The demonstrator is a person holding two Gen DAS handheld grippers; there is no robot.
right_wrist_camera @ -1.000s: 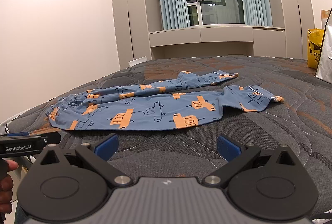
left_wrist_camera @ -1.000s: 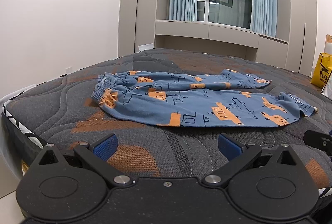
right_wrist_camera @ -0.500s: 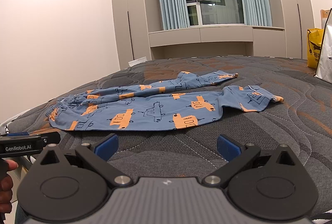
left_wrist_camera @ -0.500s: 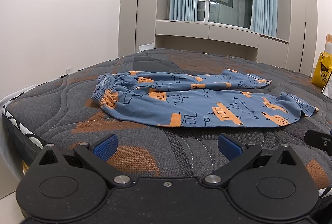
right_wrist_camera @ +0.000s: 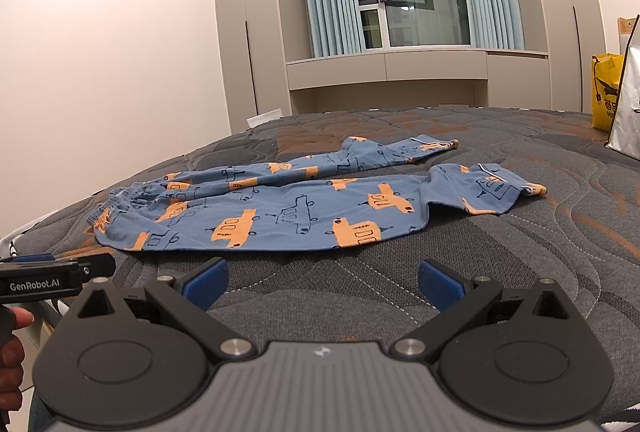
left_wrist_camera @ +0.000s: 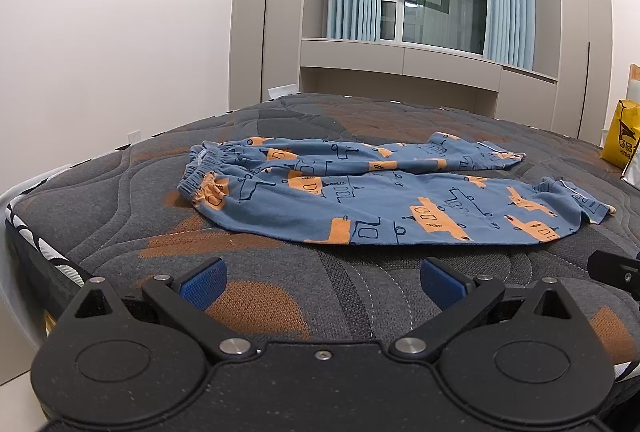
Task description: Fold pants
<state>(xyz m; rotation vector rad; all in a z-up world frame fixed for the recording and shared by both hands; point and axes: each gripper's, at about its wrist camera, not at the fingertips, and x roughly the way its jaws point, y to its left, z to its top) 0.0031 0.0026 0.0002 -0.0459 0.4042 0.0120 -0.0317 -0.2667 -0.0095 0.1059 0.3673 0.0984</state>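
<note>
Two claws hover over a wide quilted bed (left_wrist_camera: 120,199), and everything else can be placed from that mattress. Spread across its middle lie the pants (left_wrist_camera: 360,199), blue with orange vehicle prints, unfolded, the two legs running side by side toward the bed's right side and the elastic waistband (left_wrist_camera: 200,171) bunched toward its left edge. The far leg lies partly over the near one around the seat, and the near cuff (right_wrist_camera: 500,187) is creased and turned.

Off the bed's far right corner stands a yellow bag (left_wrist_camera: 624,135).

At the near edge of the bed, short of the cloth, the left claw (left_wrist_camera: 320,280) is spread wide and holds nothing; the right claw (right_wrist_camera: 320,282) is likewise parted and empty. Neither touches the fabric.

Likely trouble from here: the cloth looks thin and limp, so a pinch on the waistband may catch only the top layer, and the fold would then drag the lower layer askew. The crumpled cuff could also get folded in as a lump unless smoothed first. The overlapped legs may slide apart when lifted.
</note>
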